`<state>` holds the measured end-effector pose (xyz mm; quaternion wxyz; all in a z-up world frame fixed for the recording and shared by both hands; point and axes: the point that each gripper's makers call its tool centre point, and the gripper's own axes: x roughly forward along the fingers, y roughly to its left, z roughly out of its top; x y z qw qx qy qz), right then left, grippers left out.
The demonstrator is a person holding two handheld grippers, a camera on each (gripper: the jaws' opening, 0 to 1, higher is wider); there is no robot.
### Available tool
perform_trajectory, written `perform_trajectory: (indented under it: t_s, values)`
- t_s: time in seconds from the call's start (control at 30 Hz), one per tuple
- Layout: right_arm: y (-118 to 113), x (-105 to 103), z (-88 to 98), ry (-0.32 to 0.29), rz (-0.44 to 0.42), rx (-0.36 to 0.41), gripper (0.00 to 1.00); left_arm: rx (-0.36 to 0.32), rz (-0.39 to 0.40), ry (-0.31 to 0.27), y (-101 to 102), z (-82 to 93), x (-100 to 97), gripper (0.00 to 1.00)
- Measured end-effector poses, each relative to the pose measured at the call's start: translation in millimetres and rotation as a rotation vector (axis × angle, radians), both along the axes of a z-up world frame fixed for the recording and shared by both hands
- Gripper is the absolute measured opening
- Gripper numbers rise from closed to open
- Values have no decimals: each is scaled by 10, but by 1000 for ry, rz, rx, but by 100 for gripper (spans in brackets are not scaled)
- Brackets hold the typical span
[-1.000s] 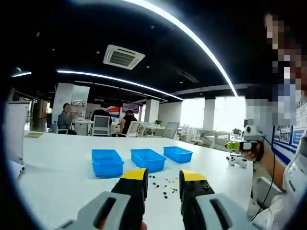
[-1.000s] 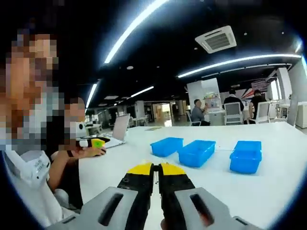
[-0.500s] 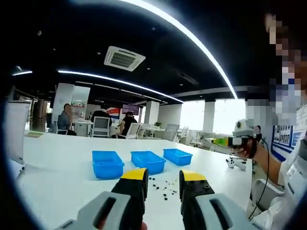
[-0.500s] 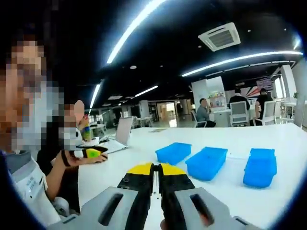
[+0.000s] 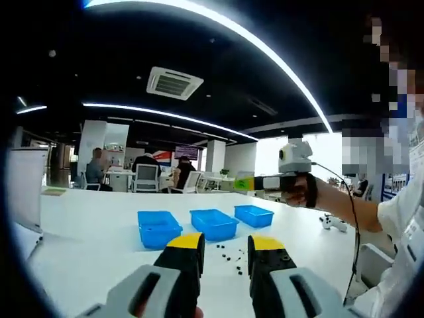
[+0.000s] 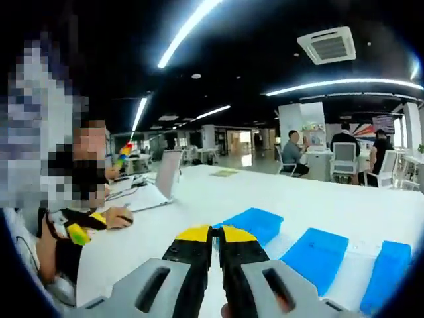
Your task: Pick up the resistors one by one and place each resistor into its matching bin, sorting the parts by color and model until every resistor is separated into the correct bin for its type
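Left gripper [image 5: 225,248] fingers are spread, right gripper [image 6: 216,240] fingers pressed together, empty. Tiny resistors [image 5: 230,253] are scattered just beyond the left fingertips; light, skittish, probably best pinched mid-body.

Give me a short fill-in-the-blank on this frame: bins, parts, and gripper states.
1. The number of blue bins in a row on the white table is ____.
2. The small dark resistors lie loose on the ____.
3. The left gripper is ____.
4. The right gripper is ____.

Missing words: three; table; open; shut
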<state>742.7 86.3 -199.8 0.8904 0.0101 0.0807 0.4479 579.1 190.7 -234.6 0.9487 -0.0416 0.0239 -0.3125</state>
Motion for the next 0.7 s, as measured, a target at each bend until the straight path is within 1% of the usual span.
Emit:
perform_trajectory:
  t_s: [0.03, 0.07, 0.13, 0.17, 0.2, 0.23, 0.27, 0.3, 0.4, 0.43, 0.47, 0.5, 0.53, 0.57, 0.7]
  values:
    - [74, 119, -28, 23, -1, 3, 7, -2, 3, -1, 10, 5, 3, 28]
    - [132, 281, -46, 26, -10, -1, 7, -3, 3, -2, 14, 10, 2, 28]
    - [275, 560, -148, 34, -31, -39, 7, -3, 3, -6, 14, 21, -5, 28]
    - [318, 683, -191, 24, -45, -62, 7, -4, 2, -8, 14, 25, -7, 28]
    - [327, 790, -208, -11, -57, -103, 7, -4, 2, -9, 16, 27, -8, 28]
    - [351, 918, -258, -25, -80, -131, 7, -6, 2, -10, 24, 22, -7, 28]
    - [390, 952, -304, -7, -85, -121, 7, -8, 3, -8, 33, 14, -3, 28]
    - [427, 1069, -380, 25, -107, -113, 7, -11, 10, -2, 63, -5, 10, 28]
    - [521, 1273, -473, 26, -125, -140, 7, -12, 24, 2, 111, -11, 12, 28]
    - [543, 1312, -503, 21, -130, -151, 7, -12, 27, -3, 119, 6, -1, 28]
    - [551, 1276, -546, 25, -133, -151, 7, -11, 27, -8, 122, 23, -13, 28]
    - [565, 1293, -574, 33, -139, -147, 7, -11, 27, -12, 121, 42, -24, 28]
    - [571, 1255, -621, 42, -144, -146, 7, -13, 28, -19, 119, 63, -30, 28]
    - [588, 1259, -651, 51, -143, -146, 7, -15, 28, -21, 116, 70, -32, 28]
    - [625, 1296, -708, 56, -137, -174, 7, -13, 23, -19, 83, 61, -24, 28]
